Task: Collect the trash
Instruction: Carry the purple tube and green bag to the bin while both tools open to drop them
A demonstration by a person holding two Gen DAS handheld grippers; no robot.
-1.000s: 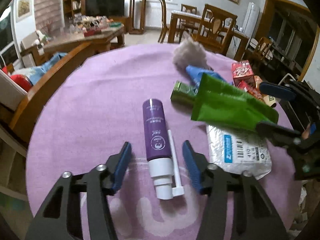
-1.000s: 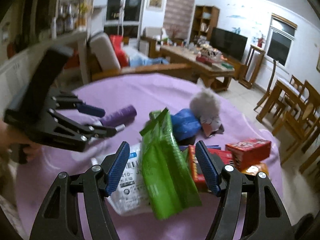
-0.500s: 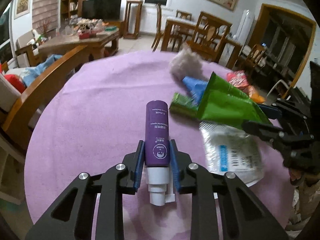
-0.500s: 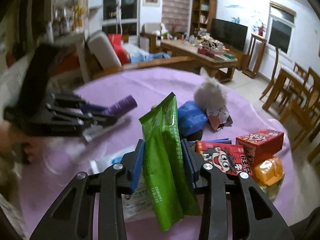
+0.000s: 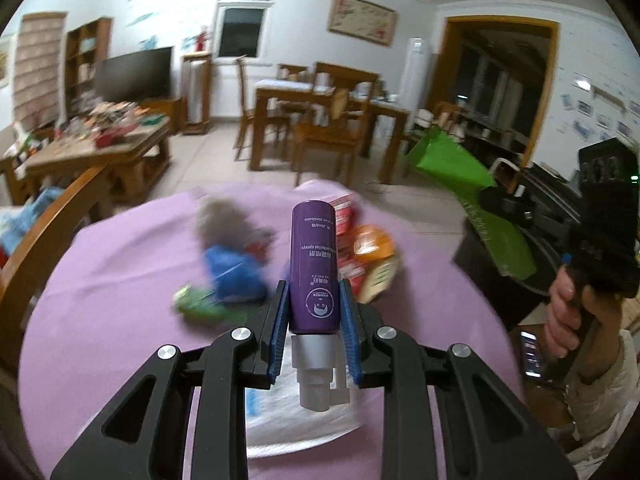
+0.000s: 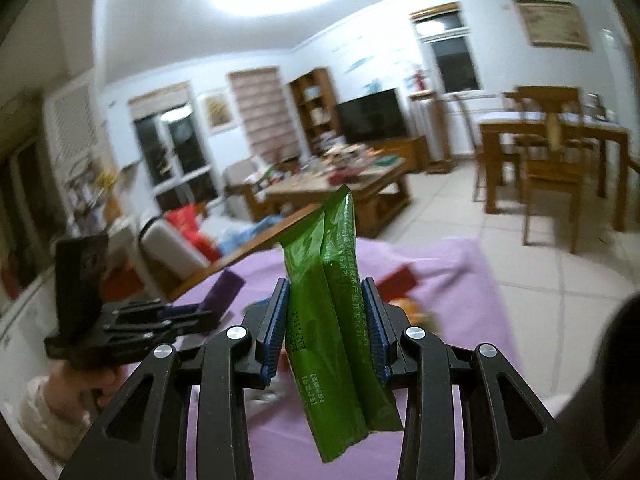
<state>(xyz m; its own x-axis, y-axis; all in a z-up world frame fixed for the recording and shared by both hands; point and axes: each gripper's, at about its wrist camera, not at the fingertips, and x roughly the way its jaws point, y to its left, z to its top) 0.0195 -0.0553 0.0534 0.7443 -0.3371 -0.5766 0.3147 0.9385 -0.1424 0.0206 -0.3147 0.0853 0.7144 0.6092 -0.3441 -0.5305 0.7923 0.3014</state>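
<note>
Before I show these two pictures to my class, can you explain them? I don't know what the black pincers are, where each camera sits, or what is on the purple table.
There is no robot here: a person holds a hand-operated black claw in each hand, and a wide-angle camera on each looks along its fingers. In the left-hand view, the left claw is shut on a purple spray bottle with a white nozzle. In the right-hand view, the right claw is shut on a green foil snack packet. Each claw also appears in the other's picture. Both items are lifted above the round table with a purple cloth, where blurred trash remains: a blue wrapper, red boxes and a white plastic bag.
</note>
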